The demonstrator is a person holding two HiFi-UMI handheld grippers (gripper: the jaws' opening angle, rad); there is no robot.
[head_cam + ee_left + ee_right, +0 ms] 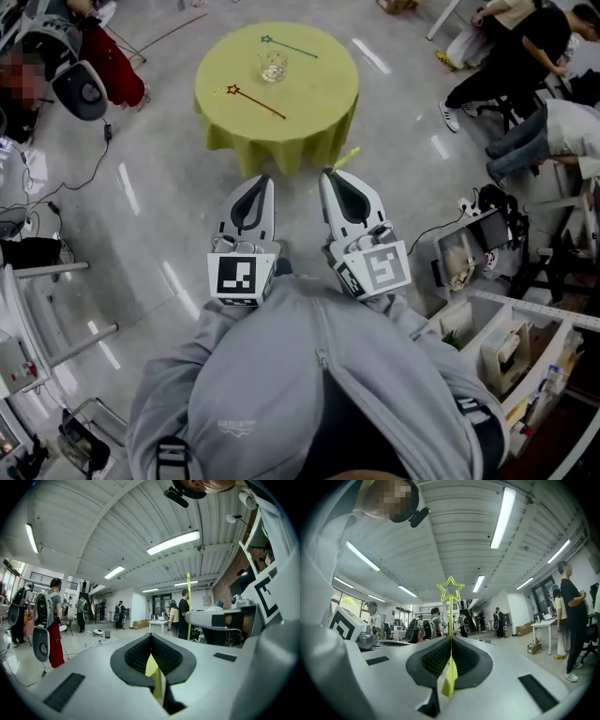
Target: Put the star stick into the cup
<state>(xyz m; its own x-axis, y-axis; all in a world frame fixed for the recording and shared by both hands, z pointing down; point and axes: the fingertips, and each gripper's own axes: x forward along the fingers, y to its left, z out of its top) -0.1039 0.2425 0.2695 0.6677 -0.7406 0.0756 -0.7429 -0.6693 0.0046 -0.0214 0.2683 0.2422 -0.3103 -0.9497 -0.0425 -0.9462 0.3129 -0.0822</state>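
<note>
Star stick (451, 616) is clamped in the right gripper (451, 641), its long axis running along the jaws and star end pointing forward toward the bench (319, 103). Left gripper (151, 639) is closed and empty.

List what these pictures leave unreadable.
Clear glass cup: head view, too small to show its contents.
Yellow-green star stick: head view, right gripper hides all but one end.
Legs of the round table: head view, its yellow-green cloth drapes over them.

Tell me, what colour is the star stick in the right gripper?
Neon yellow-green. The star stick, clamped in the right gripper, shows best in the right gripper view.
</note>
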